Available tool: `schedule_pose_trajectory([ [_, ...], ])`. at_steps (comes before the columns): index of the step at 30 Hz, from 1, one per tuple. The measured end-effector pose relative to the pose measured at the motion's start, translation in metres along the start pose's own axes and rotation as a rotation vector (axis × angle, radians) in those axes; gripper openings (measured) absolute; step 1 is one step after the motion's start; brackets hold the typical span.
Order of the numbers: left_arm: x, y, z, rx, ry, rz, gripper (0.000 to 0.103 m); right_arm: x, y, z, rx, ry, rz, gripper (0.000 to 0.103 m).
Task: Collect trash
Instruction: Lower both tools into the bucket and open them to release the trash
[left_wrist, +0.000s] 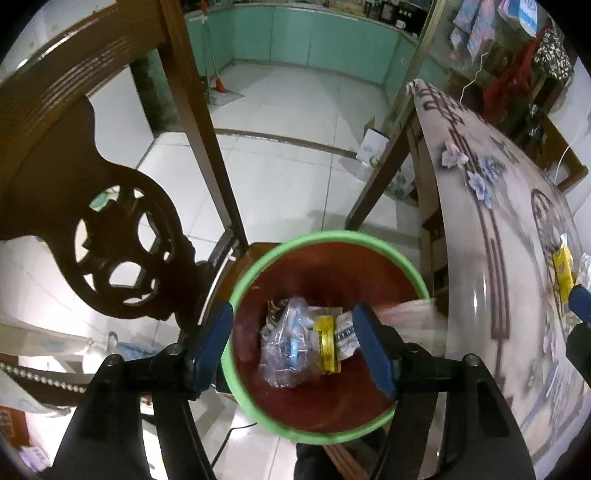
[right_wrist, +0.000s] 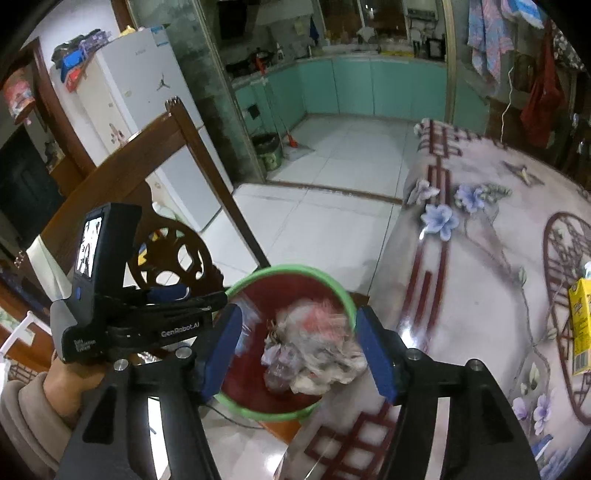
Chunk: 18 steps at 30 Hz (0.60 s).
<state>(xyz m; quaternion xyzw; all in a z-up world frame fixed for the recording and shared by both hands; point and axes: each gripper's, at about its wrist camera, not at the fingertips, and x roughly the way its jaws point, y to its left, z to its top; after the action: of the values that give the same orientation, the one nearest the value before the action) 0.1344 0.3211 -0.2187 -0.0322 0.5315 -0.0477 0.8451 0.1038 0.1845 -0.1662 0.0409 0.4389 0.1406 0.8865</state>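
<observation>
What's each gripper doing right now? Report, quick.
Left gripper: open, holding nothing, above the green-rimmed bin.
Right gripper: open, gripping nothing; blurred crumpled trash lies between its fingers, over the bin.

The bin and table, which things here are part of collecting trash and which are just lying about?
Job:
green-rimmed bin
clear plastic wrappers in it
crumpled tissue above it
yellow carton on the table

Lying about:
carved wooden chair
fridge
broom
</observation>
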Motion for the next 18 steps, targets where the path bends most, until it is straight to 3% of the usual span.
schedule_pose_trajectory([
  [10,-0.028,-0.008,-0.005,-0.034,-0.053,-0.004,0.068,-0.019,-0.019,-0.009,0.047,-0.004,0.003,0.063],
  [14,-0.043,-0.018,-0.013,-0.047,-0.085,-0.022,0.073,-0.029,-0.029,-0.018,0.046,-0.002,-0.005,0.063],
  [18,-0.046,-0.033,-0.024,-0.040,-0.076,-0.029,0.073,-0.040,-0.046,-0.031,0.036,0.017,-0.040,0.063],
])
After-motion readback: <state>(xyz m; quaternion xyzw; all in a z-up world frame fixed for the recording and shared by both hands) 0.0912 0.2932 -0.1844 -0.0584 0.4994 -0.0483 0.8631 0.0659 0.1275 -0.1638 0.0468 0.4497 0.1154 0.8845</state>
